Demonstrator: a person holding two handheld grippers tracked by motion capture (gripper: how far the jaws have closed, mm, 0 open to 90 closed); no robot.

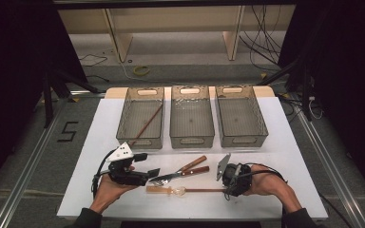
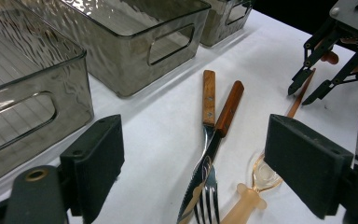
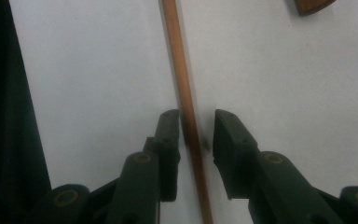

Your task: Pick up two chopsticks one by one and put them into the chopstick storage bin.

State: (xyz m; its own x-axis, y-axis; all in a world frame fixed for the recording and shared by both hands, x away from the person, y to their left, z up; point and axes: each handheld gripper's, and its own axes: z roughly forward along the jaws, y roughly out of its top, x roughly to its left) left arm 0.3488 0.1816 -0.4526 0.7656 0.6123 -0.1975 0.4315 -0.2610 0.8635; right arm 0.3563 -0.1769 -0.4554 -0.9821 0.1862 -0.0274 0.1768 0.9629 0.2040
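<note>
A wooden-handled fork [image 1: 183, 173] [image 2: 209, 95] and knife [image 1: 193, 164] [image 2: 229, 107] lie crossed on the white table [image 1: 275, 156]. Nearer the front edge lie a pale amber spoon [image 1: 168, 190] [image 2: 260, 176] and, in line with it, a thin brown stick [image 1: 204, 190] [image 3: 179, 56]. My left gripper [image 1: 147, 164] [image 2: 196, 172] is wide open, low over the table, facing the fork tines and knife blade. My right gripper [image 1: 227, 190] [image 3: 196, 130] [image 2: 303, 93] points down with its jaws astride the stick's right end, open with a narrow gap.
Three translucent grey bins stand in a row at the back: left bin [image 1: 123, 118], middle bin [image 1: 191, 137], right bin [image 1: 261, 123]. Another brown stick [image 1: 147, 124] leans inside the left bin. In the left gripper view two bins [image 2: 135, 70] stand close on the left.
</note>
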